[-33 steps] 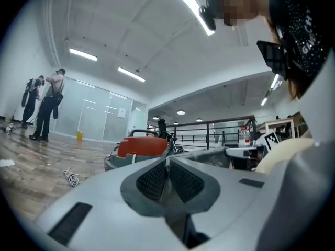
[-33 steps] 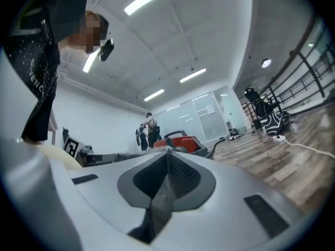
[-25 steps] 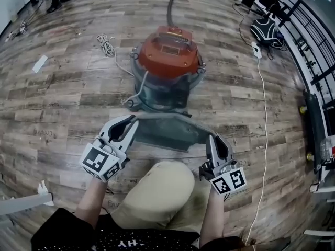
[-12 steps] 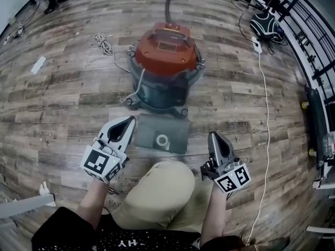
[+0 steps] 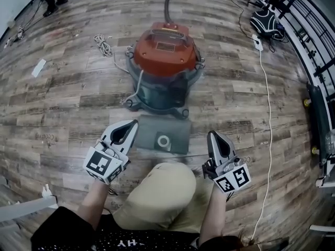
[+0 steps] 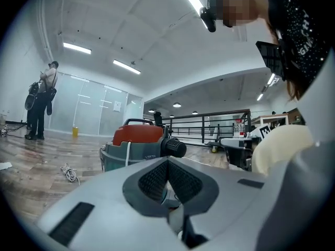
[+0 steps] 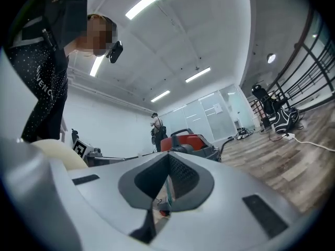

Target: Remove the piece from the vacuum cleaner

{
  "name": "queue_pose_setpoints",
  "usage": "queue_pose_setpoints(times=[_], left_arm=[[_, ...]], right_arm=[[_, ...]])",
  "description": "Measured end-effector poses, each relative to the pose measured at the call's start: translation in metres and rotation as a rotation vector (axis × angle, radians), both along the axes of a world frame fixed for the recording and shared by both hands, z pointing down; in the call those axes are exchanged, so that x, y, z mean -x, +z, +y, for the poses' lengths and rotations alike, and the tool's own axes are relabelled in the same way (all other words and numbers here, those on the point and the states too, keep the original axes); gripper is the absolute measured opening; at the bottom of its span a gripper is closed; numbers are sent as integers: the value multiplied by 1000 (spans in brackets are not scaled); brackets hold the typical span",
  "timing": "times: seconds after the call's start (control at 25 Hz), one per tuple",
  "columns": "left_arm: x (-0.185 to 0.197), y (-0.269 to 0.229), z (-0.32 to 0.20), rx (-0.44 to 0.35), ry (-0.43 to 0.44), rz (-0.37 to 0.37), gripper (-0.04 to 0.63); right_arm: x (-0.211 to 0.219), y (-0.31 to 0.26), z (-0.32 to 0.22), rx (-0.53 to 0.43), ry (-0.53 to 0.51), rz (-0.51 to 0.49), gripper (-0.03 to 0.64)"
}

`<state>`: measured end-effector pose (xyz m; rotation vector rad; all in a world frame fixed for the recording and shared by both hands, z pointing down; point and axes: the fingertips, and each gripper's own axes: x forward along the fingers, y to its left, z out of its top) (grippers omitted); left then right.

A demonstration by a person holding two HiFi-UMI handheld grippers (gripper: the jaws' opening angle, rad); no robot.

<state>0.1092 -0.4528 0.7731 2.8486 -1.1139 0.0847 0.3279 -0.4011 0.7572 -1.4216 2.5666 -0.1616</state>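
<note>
The vacuum cleaner, with a red lid on a grey tub, stands on the wooden floor ahead of me. A flat grey piece with a white ring lies on the floor in front of it, held by neither gripper. My left gripper hovers at the piece's left edge, shut and empty. To the right of the piece, my right gripper is likewise shut and empty. The left gripper view shows closed jaws with the vacuum beyond. The right gripper view shows closed jaws and the vacuum.
My bent knee fills the space between the grippers. A white cable runs along the right, near a black bag and a railing. A coiled cord lies left of the vacuum; its hose leads away.
A second ago both grippers held the grey piece stretched between them. They let it go, it dropped flat on the floor, and both jaws closed empty.
</note>
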Motion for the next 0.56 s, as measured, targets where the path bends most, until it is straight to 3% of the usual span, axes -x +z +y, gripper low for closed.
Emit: queue_pose_setpoints(times=[0.56], left_arm=[[1,-2,4,7,11,-16,6]], right_arm=[[0,-3,1,-5,4,14,11]])
